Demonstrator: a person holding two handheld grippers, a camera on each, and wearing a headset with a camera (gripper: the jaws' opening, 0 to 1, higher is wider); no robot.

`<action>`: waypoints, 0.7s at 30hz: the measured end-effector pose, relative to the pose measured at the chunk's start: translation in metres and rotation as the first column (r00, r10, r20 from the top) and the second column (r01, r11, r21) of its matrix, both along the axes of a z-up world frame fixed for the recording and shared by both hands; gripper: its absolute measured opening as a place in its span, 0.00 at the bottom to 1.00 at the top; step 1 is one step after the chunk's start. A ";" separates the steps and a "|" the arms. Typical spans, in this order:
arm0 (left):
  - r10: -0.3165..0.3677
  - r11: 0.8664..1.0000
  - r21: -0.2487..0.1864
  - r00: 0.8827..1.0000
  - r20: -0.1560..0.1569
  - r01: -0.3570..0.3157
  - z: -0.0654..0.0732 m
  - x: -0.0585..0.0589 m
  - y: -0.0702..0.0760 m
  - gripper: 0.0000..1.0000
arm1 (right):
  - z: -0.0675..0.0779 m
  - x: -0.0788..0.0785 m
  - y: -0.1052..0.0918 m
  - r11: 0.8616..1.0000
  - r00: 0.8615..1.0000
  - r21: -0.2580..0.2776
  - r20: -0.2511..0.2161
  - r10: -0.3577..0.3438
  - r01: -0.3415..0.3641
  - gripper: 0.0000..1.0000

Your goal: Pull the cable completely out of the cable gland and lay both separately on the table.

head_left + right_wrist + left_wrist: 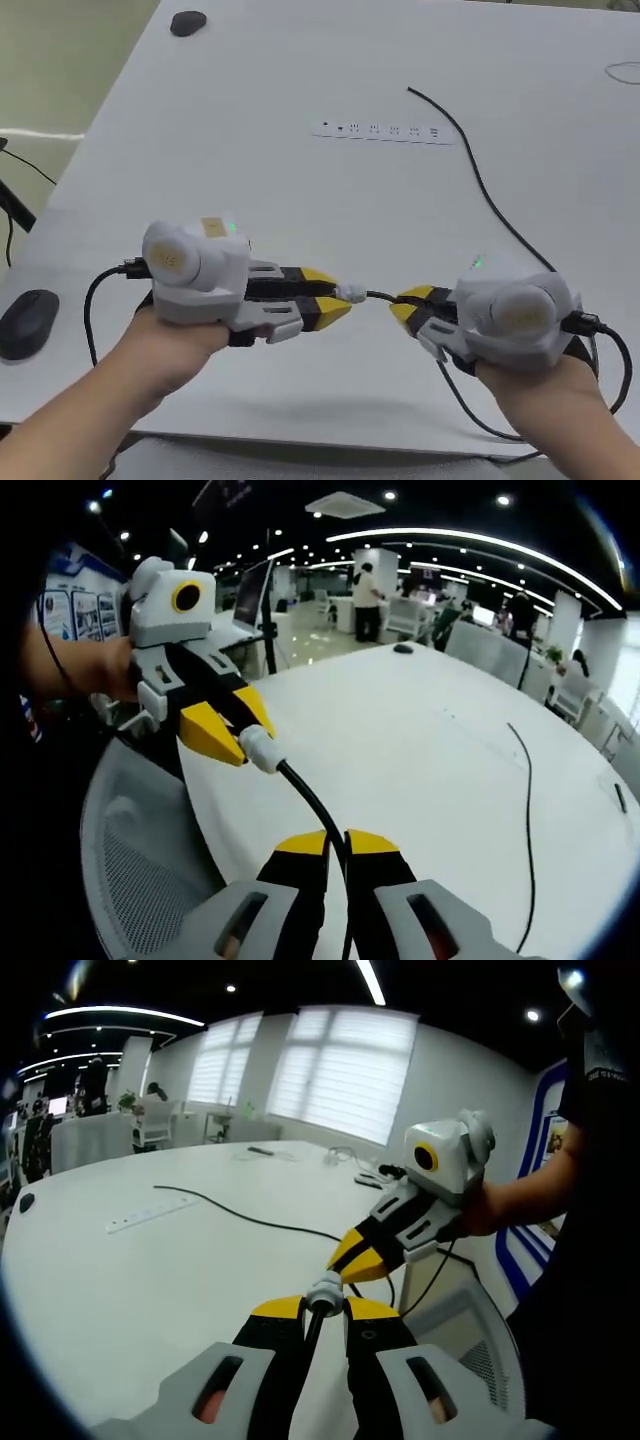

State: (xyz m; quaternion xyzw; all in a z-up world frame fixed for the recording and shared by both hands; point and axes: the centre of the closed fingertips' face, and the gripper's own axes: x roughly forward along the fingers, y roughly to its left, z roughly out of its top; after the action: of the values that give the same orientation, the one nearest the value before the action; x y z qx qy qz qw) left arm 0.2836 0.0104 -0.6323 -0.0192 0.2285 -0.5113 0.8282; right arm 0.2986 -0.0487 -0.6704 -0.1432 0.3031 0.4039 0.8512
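Above the near edge of the white table, my left gripper (343,299) is shut on a small white cable gland (351,294). A short black cable (381,297) comes out of the gland and runs to my right gripper (403,303), which is shut on it. In the left gripper view the gland (325,1293) sits between the yellow tips, with the right gripper (352,1257) just beyond. In the right gripper view the cable (310,798) rises from my shut jaws to the gland (257,749), held by the left gripper (243,738). The two grippers face each other, a few centimetres apart.
A white power strip (382,131) lies mid-table with a long black cord (482,189) running past it toward the right gripper. A dark mouse (27,322) sits at the near left edge and another dark object (188,22) at the far left. A mesh chair (140,868) is below.
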 end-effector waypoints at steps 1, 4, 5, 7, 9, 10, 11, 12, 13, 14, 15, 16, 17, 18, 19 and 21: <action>0.003 1.000 -0.002 1.000 0.001 -0.003 0.001 0.001 0.001 0.15 | -0.003 0.002 -0.004 1.000 1.000 0.010 -0.016 -0.023 0.023 0.00; 0.009 1.000 -0.010 1.000 -0.001 -0.009 0.003 0.002 0.002 0.15 | -0.007 0.003 -0.010 0.995 0.995 0.058 -0.071 -0.077 0.081 0.00; 0.012 1.000 -0.018 1.000 -0.006 -0.013 0.004 0.002 0.002 0.15 | -0.007 0.003 -0.013 0.994 0.993 0.061 -0.078 -0.085 0.090 0.00; 0.013 1.000 -0.017 1.000 0.000 -0.013 0.004 0.002 0.002 0.15 | -0.012 0.004 -0.017 0.991 0.989 0.066 -0.098 -0.108 0.115 0.00; 0.011 1.000 -0.015 1.000 0.001 -0.011 0.004 0.003 0.002 0.15 | -0.017 0.004 -0.022 0.986 0.982 0.078 -0.132 -0.139 0.150 0.00; 0.010 1.000 -0.015 1.000 0.002 -0.010 0.004 0.003 0.002 0.15 | -0.020 0.004 -0.023 0.978 0.973 0.105 -0.165 -0.164 0.183 0.00; 0.010 1.000 -0.014 1.000 0.004 -0.010 0.004 0.003 0.002 0.15 | -0.022 0.004 -0.025 0.973 0.967 0.113 -0.183 -0.177 0.199 0.00; 0.010 1.000 -0.014 1.000 0.005 -0.010 0.004 0.003 0.002 0.15 | -0.025 0.005 -0.028 0.971 0.963 0.114 -0.194 -0.187 0.212 0.00; 0.009 1.000 -0.014 1.000 0.005 -0.009 0.004 0.003 0.002 0.15 | -0.028 0.005 -0.031 0.962 0.953 0.129 -0.218 -0.209 0.240 0.00; 0.010 1.000 -0.014 1.000 0.006 -0.010 0.004 0.003 0.002 0.15 | -0.030 0.005 -0.033 0.957 0.947 0.136 -0.234 -0.220 0.255 0.00; 0.010 1.000 -0.014 1.000 0.006 -0.010 0.004 0.003 0.002 0.15 | -0.034 0.006 -0.037 0.951 0.938 0.138 -0.251 -0.238 0.278 0.00; 0.010 1.000 -0.014 1.000 0.007 -0.010 0.004 0.003 0.003 0.15 | -0.037 0.007 -0.040 0.947 0.934 0.143 -0.260 -0.245 0.288 0.00; 0.010 1.000 -0.014 1.000 0.008 -0.010 0.004 0.004 0.003 0.15 | -0.042 0.007 -0.043 0.941 0.925 0.146 -0.280 -0.256 0.304 0.00; 0.008 1.000 -0.012 1.000 0.009 -0.008 0.004 0.003 0.003 0.15 | -0.046 0.007 -0.045 0.938 0.919 0.144 -0.294 -0.264 0.315 0.00; 0.007 1.000 -0.010 1.000 0.011 -0.007 0.004 0.003 0.004 0.15 | -0.048 0.007 -0.047 0.936 0.915 0.145 -0.300 -0.268 0.322 0.00; 0.002 1.000 -0.003 1.000 0.016 -0.002 0.004 0.003 0.004 0.15 | -0.056 0.006 -0.051 0.928 0.902 0.144 -0.326 -0.283 0.343 0.00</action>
State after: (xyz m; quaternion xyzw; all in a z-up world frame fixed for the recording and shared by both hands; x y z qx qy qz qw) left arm 0.2864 0.0147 -0.6286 -0.0165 0.2213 -0.5107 0.8306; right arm 0.3043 -0.0996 -0.7264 0.0559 0.4058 0.3064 0.8593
